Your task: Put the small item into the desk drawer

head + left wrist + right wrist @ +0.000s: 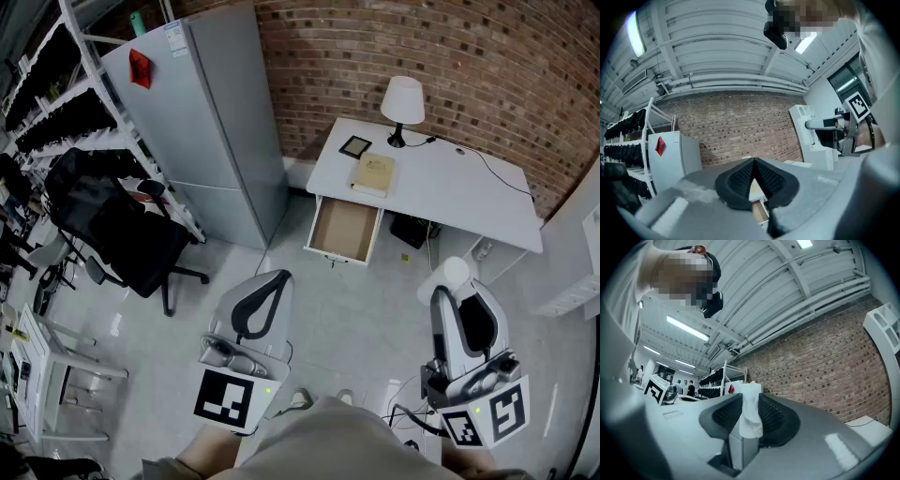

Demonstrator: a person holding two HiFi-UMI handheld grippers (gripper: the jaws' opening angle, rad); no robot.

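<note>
Carrying step: the right hand-held gripper is clenched on the small item, a white piece standing up between its pads. The left hand-held gripper is closed with nothing in it. The drawer hangs open and bare under the counter's front edge, at its left end, well apart from both grippers across the floor. Next, I judge, the right gripper must travel to the drawer, come low over its bare bottom, then release
</note>
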